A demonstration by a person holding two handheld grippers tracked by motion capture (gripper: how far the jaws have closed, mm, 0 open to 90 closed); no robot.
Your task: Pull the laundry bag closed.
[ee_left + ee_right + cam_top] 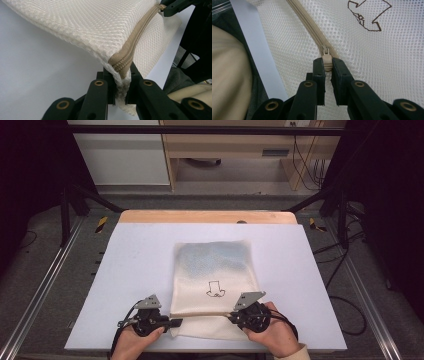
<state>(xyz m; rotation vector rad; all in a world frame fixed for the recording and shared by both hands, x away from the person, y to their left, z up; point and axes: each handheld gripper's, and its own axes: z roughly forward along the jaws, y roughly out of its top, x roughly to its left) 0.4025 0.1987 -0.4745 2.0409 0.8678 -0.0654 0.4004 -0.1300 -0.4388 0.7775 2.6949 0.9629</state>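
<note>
Cream honeycomb-mesh zipped pouch [215,280] flat on our pale desk [125,270], left tool [121,82] clenched on its corner (zipper end), right tool [327,65] pinching the beige ribbed zipper pull [327,61].

Lab workspace, black metal frame [200,129], floor cables [307,167], white-topped table [135,270]

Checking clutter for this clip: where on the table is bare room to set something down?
Bare table left of the mesh bag, right of it, and a strip beyond it. Crowded at the near edge, where the left gripper and right gripper clamp the bag.
</note>
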